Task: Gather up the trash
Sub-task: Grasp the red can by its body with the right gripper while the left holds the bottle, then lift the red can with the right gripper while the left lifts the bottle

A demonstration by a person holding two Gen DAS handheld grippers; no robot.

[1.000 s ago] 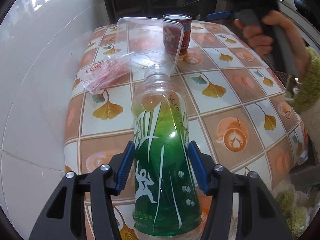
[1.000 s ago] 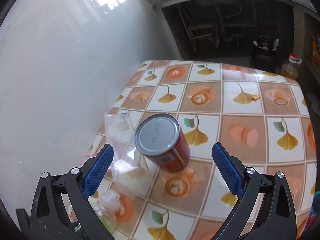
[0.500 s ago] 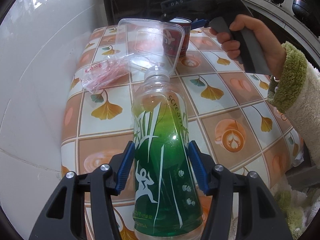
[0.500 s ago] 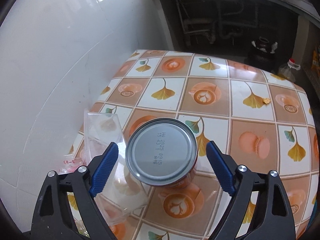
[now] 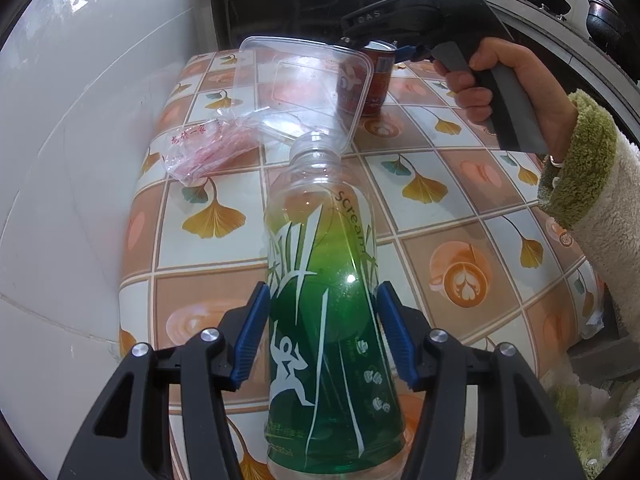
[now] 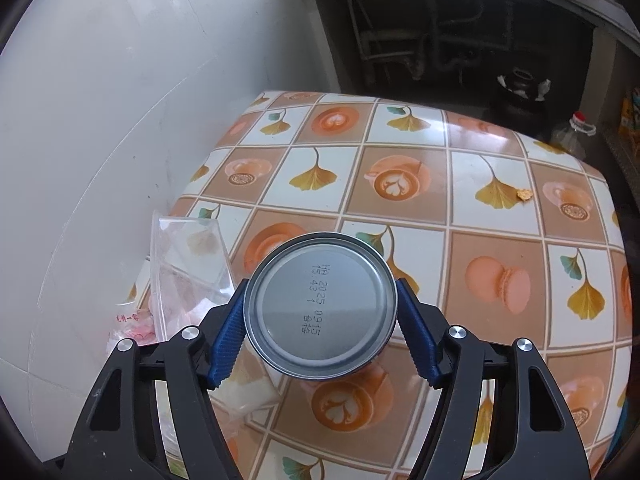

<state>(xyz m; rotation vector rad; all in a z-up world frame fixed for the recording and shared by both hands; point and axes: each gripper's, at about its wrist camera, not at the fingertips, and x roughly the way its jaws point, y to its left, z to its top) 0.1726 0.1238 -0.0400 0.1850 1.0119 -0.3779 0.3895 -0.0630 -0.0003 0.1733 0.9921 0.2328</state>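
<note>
My left gripper (image 5: 323, 336) is shut on a capless green plastic bottle (image 5: 326, 320) labelled "Scream", held upright over the near part of the table. My right gripper (image 6: 320, 328) reaches down over a red can (image 6: 320, 304), whose silver end faces the camera, and its blue pads touch both sides of the can. In the left wrist view the red can (image 5: 376, 80) stands at the far end of the table with the right gripper's handle above it. A clear plastic container (image 5: 304, 84) leans beside the can. A clear bag with red print (image 5: 208, 148) lies at the left.
The table (image 6: 500, 240) has a tiled cloth with ginkgo leaves and coffee cups. A white wall (image 6: 100, 120) runs along its left side. A small yellow crumb (image 6: 524, 194) lies far right. Dark shelving with a pot (image 6: 520, 92) and an oil bottle (image 6: 576, 136) stands behind the table.
My right gripper has come down over the red can and its jaws have closed from wide open onto the can's sides. My left gripper has kept hold of the green bottle.
</note>
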